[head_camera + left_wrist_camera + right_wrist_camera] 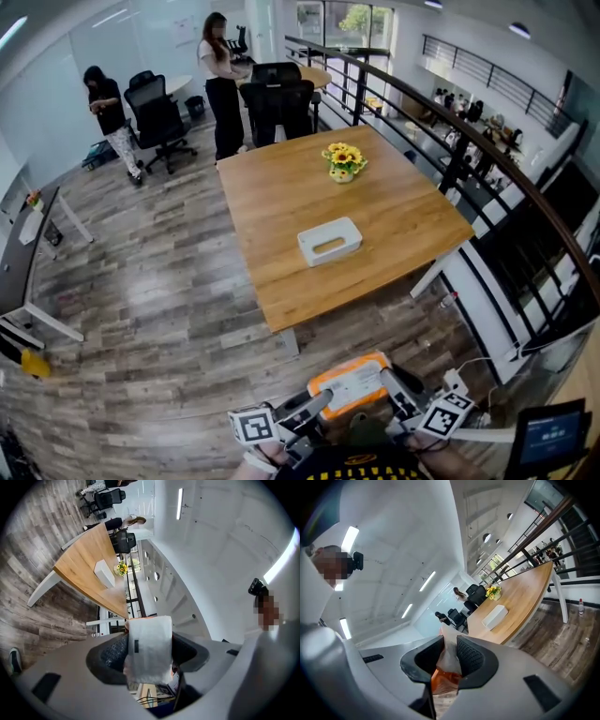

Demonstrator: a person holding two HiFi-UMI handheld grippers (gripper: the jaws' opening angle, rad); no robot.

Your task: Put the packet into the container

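Note:
An orange and white packet hangs in the air at the bottom of the head view, held between both grippers. My left gripper is shut across the packet's wide white face. On the other side, my right gripper is shut on a thin crimped edge of the packet. The white rectangular container with a slot in its top lies on the wooden table, well ahead of both grippers. It also shows far off as the container in the left gripper view and the container in the right gripper view.
A pot of yellow flowers stands on the table beyond the container. Black office chairs sit at the table's far end, and two people stand further back. A dark railing runs along the right. Wooden floor lies between me and the table.

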